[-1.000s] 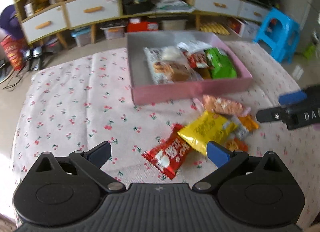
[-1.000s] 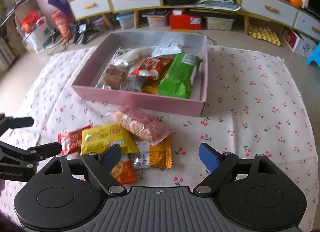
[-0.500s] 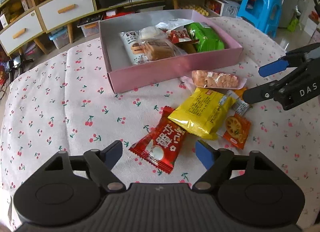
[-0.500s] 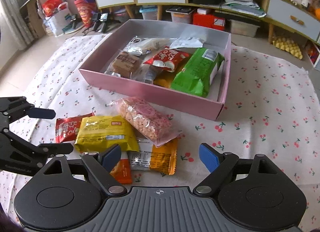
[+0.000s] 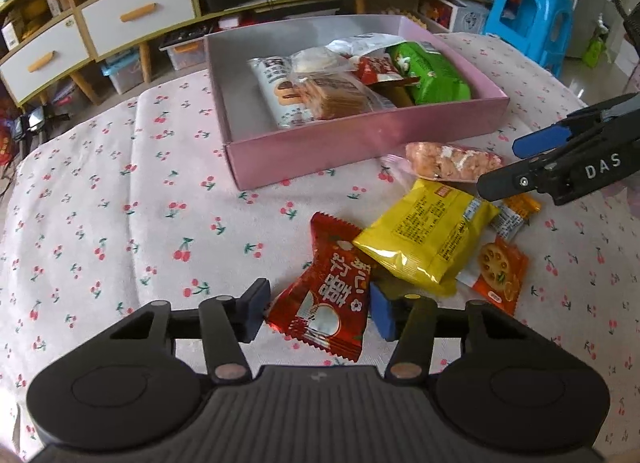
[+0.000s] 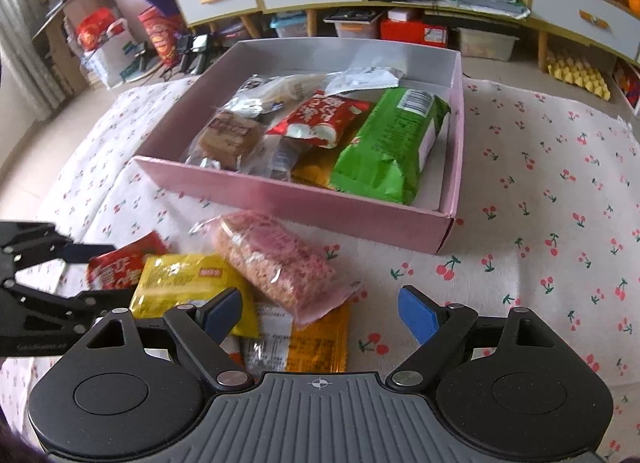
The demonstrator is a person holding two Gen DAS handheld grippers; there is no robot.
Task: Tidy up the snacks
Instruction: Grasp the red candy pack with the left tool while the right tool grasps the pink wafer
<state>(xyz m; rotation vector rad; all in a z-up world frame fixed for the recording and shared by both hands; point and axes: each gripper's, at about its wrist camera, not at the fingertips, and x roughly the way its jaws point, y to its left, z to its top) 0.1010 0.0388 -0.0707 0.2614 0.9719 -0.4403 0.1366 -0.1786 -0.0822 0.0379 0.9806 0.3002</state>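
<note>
While jaws close, left gripper (image 5: pixel 318 309) tilts down — straddling red packet (image 5: pixel 326 295).

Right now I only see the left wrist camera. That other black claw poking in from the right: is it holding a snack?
Observer: No. Its own camera shows the right gripper wide open, with nothing clamped between the pads.
Visitor: What lies in front of it?
Observer: The pink puffed-rice bag, resting partly on an orange packet.
Visitor: Is there any room in the box?
Observer: Yes, the pink box shows a bare strip of floor beside the green bag.
</note>
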